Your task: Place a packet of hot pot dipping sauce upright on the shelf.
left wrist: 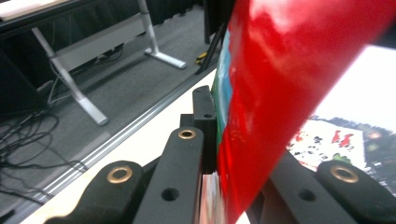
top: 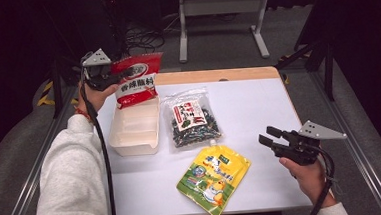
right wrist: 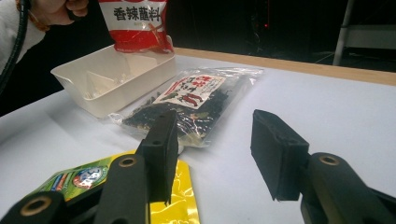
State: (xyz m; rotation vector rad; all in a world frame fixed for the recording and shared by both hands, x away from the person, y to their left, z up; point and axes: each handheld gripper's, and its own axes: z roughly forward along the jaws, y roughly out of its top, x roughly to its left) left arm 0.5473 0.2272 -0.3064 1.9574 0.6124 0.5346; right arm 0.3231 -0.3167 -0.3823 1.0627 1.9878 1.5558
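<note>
My left tongs [top: 120, 74] pinch the red packet [top: 137, 79] by its edge, hanging over the white box [top: 134, 128] at far left (likely for dropping in). Right tongs [top: 267, 137] parted, holding nothing, near right of the surface [top: 258, 108].

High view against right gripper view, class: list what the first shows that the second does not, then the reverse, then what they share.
High view alone: the left gripper shut on the red packet, the right hand, the whole yellow pouch. Right gripper view alone: its fingers close up, apart, nothing between. Shared: red packet above the white box, the clear bag of dark contents.
</note>
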